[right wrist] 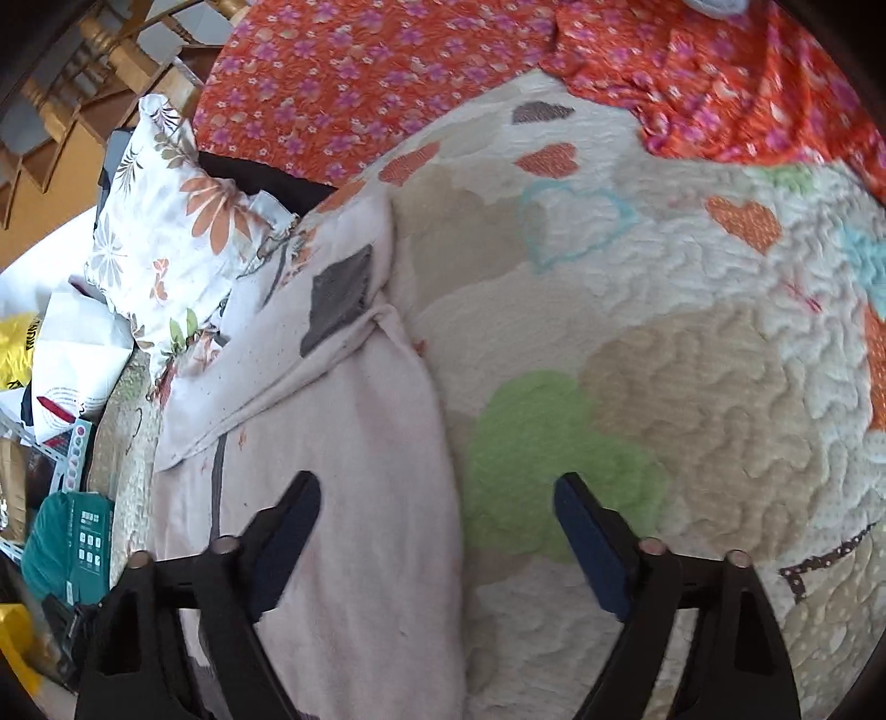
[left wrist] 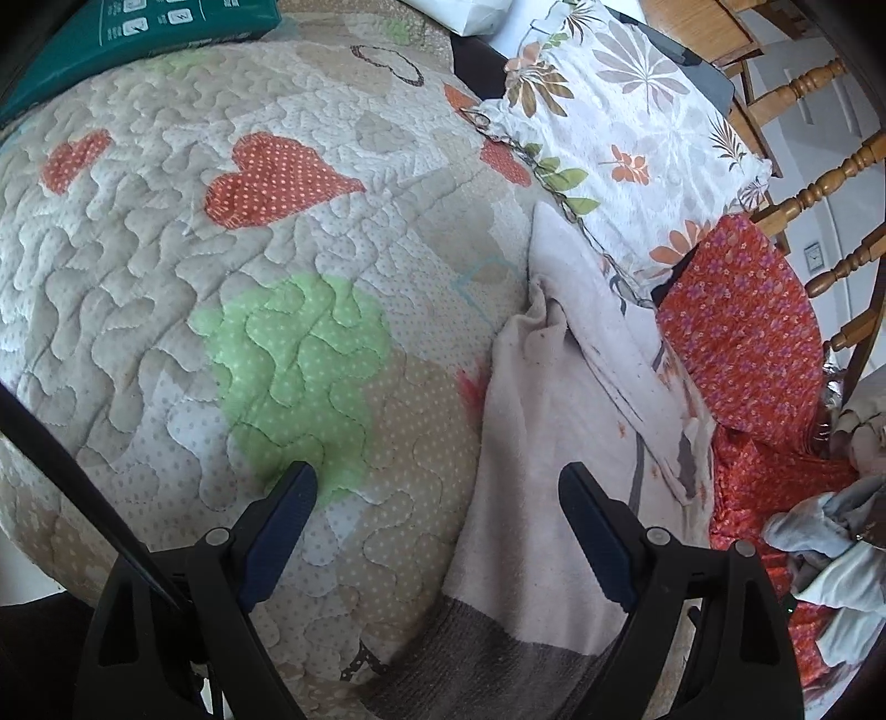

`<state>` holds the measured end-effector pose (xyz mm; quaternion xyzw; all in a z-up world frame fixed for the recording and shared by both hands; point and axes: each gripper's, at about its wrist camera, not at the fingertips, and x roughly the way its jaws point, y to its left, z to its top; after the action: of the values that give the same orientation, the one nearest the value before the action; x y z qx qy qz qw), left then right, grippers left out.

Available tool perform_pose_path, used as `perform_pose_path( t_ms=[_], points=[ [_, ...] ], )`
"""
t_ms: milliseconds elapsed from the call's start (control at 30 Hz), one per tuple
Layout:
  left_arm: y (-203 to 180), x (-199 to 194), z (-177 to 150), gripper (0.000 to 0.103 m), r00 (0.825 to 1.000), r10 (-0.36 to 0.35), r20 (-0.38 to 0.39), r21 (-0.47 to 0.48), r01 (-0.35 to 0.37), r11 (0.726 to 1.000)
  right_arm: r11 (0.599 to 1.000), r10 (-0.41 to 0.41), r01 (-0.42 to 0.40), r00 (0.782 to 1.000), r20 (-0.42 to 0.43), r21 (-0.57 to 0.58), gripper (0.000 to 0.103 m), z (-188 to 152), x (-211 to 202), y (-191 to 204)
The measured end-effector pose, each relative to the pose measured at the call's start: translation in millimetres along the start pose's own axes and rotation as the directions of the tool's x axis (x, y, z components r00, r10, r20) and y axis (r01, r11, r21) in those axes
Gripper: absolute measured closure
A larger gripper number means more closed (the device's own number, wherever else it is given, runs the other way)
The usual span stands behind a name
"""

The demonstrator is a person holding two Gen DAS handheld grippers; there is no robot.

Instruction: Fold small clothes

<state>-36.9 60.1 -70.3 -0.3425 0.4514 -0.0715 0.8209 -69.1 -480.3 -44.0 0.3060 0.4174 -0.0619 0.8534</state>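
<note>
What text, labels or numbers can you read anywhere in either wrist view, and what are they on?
Nothing legible.
Teal box: white icon squares and small print, too blurred to read.
Yellow bag: dark letters, cut off and blurred.
White bag: red and dark logo, unreadable.
Small clock: too small to read.

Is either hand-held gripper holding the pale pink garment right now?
No: both the left hand-held gripper and right hand-held gripper stand open above the pale pink garment.

garment (left wrist: 559,399) on quilt (left wrist: 166,232), pillow (left wrist: 626,127) behind
</note>
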Motion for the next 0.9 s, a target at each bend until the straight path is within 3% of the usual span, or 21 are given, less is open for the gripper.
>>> perform_pose_path(
  t_ms=[133,267,367,500,733,900],
  points=[
    [-14,9,-8,0.015,0.996,-0.055,-0.063,0.051,0.059,0.997,1.000,0.025,-0.024,0.997,-0.069,0.008,0.040,-12,7,-4],
    [-22,20,-22,0.015,0.981,-0.126,-0.150,0.068,0.137,0.988,0.999,0.045,-0.045,0.996,-0.083,0.008,0.040,-22,7,-4],
    [-26,22,-31,0.015,0.972,-0.146,-0.184,0.085,0.163,0.983,0.992,0.120,-0.115,0.988,-0.101,0.057,0.040,-28,5,-9],
    [-27,22,-37,0.015,0.955,-0.198,-0.220,0.071,0.218,0.973,0.951,0.289,-0.262,0.943,-0.166,0.167,0.040,-46,13,-15],
    [-11,22,-44,0.015,0.918,-0.305,-0.252,-0.054,0.301,0.952,0.931,0.355,-0.326,0.915,-0.194,0.166,0.040,-66,12,-4],
    [-15,19,-56,0.015,0.913,-0.300,-0.276,-0.029,0.304,0.952,0.890,0.440,-0.394,0.875,-0.203,0.231,0.040,-80,16,-6]
  ],
)
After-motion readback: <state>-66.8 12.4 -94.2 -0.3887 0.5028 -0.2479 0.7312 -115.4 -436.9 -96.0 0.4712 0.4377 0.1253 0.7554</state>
